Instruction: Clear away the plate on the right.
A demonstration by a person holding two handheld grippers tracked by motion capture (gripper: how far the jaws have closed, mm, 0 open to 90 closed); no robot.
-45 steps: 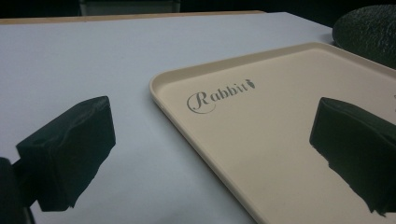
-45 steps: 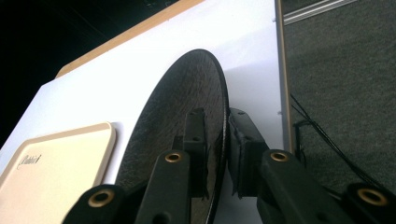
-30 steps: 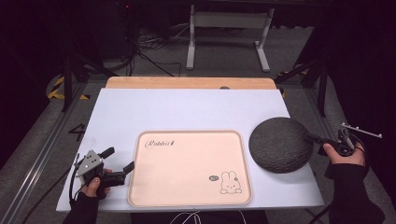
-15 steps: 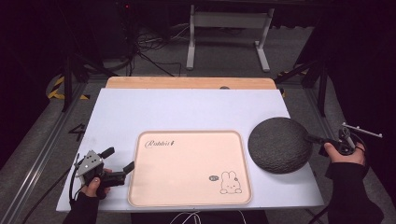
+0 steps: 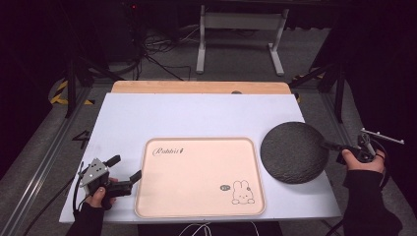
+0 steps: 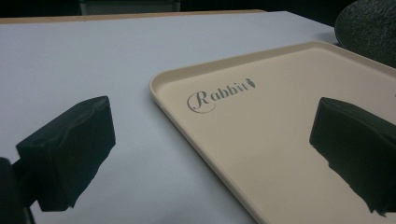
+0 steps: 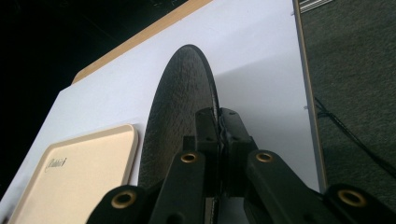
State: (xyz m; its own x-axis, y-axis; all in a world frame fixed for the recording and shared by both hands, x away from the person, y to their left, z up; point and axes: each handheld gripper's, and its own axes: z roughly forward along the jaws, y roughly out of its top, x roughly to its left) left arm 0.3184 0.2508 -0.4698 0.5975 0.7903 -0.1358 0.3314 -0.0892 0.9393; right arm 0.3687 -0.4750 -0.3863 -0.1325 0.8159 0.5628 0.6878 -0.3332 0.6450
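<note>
Right gripper point(image 7: 218, 122) jaws clamped on near rim of the dark grey round textured mat point(image 5: 294, 151), which sits at the white table's point(image 5: 196, 118) right edge, seemingly overlapping the beige rectangular plastic tray point(image 5: 199, 177). Left gripper point(image 5: 125, 168) jaws spread wide, empty, straddling the tray's left rim

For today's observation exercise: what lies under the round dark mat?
Under the round dark mat, the white table shows around it. The right tool pinches its edge. Whatever sits beneath its middle is covered.
</note>
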